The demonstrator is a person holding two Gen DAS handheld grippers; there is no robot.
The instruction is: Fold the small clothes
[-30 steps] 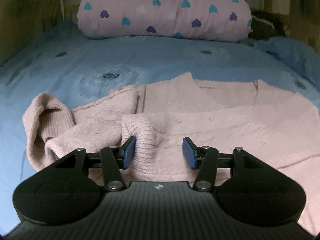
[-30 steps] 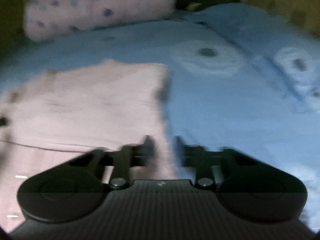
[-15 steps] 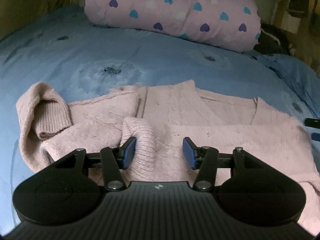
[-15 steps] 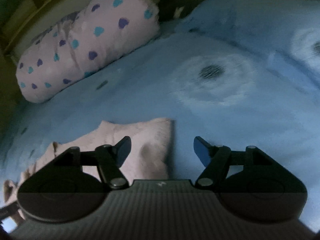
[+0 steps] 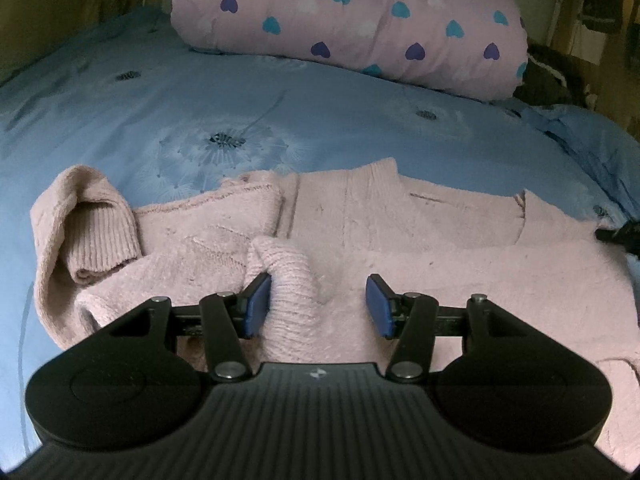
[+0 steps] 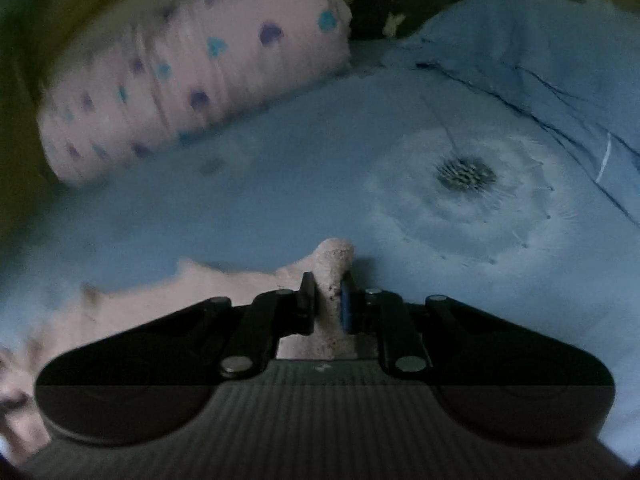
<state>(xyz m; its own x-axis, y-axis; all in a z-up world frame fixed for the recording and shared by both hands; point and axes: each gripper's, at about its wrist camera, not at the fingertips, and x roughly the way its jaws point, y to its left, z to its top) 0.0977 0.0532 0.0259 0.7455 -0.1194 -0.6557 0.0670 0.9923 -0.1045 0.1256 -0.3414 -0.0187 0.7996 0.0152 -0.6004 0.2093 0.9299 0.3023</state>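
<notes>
Blue bedding [image 5: 120, 128] carries the pink sweater [image 5: 440, 264]. Right gripper [image 6: 326, 304] is closing, pinching its corner; left gripper [image 5: 316, 306] stands spread around a cuff [image 5: 286, 276]. That thin pinch may slip when pulled.

Both cams are sitting right on the grippers, peering forward and down along the fingers with heavy fisheye bending. The left one is hovering low and close over the fuzzy pale-pink knit sweater [image 5: 420, 240], facing up the blue dandelion-print bedspread [image 5: 200, 100] toward the pink heart-patterned rolled quilt [image 5: 352, 20] at the far end. The right one is tilting sideways, sitting close at the sweater's [image 6: 332, 264] edge, looking mostly at bare bedspread [image 6: 280, 200]. Both are catching the same quilt [image 6: 180, 80], bedspread and sweater, the right view being blurrier and darker.
</notes>
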